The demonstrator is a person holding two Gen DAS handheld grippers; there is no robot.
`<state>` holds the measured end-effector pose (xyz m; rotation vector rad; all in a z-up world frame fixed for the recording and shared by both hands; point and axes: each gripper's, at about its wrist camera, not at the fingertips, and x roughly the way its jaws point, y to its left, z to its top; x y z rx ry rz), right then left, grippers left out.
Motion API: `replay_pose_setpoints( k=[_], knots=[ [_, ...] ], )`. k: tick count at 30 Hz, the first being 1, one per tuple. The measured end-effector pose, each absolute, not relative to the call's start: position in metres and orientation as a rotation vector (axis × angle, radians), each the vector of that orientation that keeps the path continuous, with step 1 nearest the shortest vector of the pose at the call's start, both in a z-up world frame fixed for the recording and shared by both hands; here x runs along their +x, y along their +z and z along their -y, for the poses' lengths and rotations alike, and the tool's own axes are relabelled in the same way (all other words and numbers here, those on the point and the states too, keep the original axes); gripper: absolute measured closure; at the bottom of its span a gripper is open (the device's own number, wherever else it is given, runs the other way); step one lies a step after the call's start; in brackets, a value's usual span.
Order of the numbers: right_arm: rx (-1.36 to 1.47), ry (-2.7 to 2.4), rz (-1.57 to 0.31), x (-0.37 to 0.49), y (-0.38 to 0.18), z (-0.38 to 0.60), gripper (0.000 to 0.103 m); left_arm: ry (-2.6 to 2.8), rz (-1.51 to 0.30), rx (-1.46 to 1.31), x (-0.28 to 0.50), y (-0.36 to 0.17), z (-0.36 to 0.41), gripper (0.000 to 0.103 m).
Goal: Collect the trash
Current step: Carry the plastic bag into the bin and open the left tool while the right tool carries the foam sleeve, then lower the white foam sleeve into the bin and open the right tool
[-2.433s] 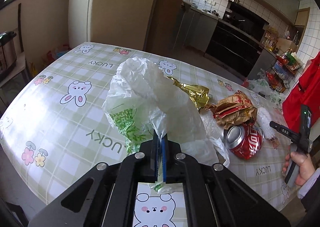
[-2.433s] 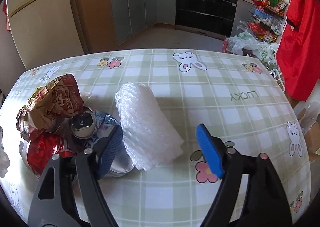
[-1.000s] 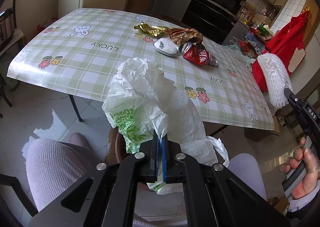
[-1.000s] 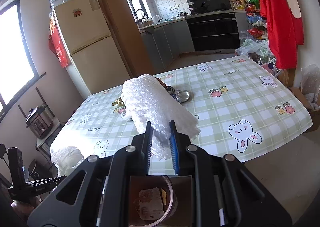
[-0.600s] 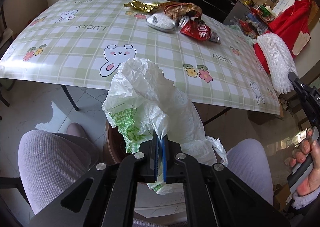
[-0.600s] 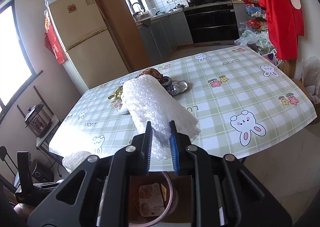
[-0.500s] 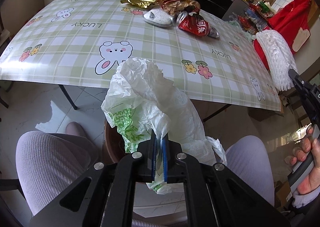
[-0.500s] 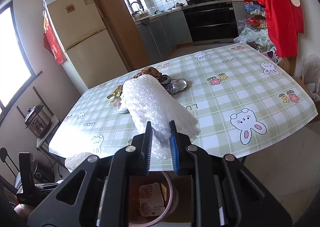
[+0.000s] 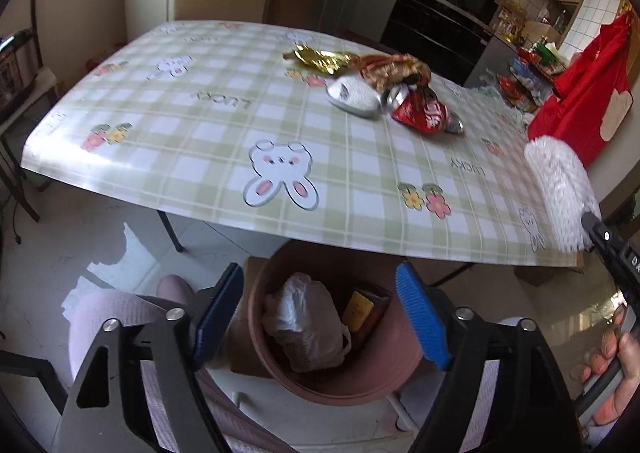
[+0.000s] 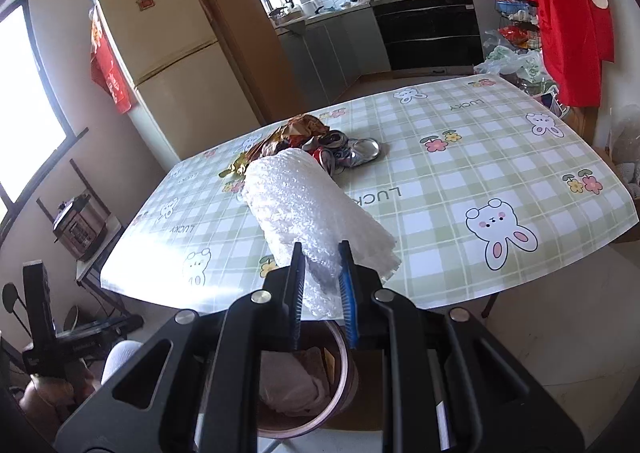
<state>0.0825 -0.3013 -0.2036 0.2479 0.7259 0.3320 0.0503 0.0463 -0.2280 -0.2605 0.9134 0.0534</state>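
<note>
My left gripper (image 9: 320, 313) is open and empty above a brown trash bin (image 9: 260, 337) on the floor in front of the table. A crumpled white plastic bag (image 9: 308, 321) lies inside the bin. My right gripper (image 10: 322, 289) is shut on a roll of white bubble wrap (image 10: 304, 205), held above the same bin (image 10: 348, 373); the roll also shows at the right of the left wrist view (image 9: 560, 189). On the table lie a gold foil wrapper (image 9: 316, 57), a brown snack bag (image 9: 396, 69), a white crushed piece (image 9: 352, 95) and a crushed red can (image 9: 420, 113).
The table with a green checked bunny cloth (image 9: 224, 125) stands ahead. My knees in pink trousers (image 9: 120, 313) flank the bin. A fridge (image 10: 168, 53) and kitchen counters (image 10: 400, 29) are behind, and a red garment (image 10: 560, 13) hangs at the right.
My left gripper has opened and let go of the white plastic bag, which now lies in the bin. My right gripper still holds the bubble wrap.
</note>
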Motion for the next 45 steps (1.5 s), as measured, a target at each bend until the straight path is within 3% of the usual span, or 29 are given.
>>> replay_pose_setpoints(
  k=[2,5,20,28,32,33,38,45],
  knots=[
    [0.214,0.354,-0.769,0.076,-0.212,0.291,0.083,0.119,-0.859,-0.232,0.045,-0.215,-0.054,0.010],
    [0.175,0.399,-0.846,0.068,-0.232,0.273,0.083,0.177,-0.813,-0.204,0.039,-0.204,-0.063,0.006],
    [0.078,0.561,-1.063,0.062,-0.281,0.206,0.080,0.257,-0.791,-0.237,0.017,-0.205,-0.093,0.006],
    [0.087,0.549,-1.036,0.065,-0.281,0.207,0.049,0.273,-0.804,-0.228,0.020,-0.212,-0.092,0.006],
    [0.060,0.467,-0.988,0.067,-0.275,0.214,0.016,0.273,-0.808,-0.212,0.022,-0.214,-0.088,0.006],
    [0.062,0.443,-0.973,0.068,-0.272,0.217,0.012,0.271,-0.810,-0.207,0.023,-0.215,-0.086,0.006],
    [0.109,0.328,-0.931,0.073,-0.267,0.239,0.006,0.261,-0.819,-0.181,0.025,-0.217,-0.079,0.006],
    [0.191,0.232,-0.923,0.076,-0.270,0.265,0.006,0.253,-0.833,-0.161,0.027,-0.220,-0.072,0.006]
  ],
)
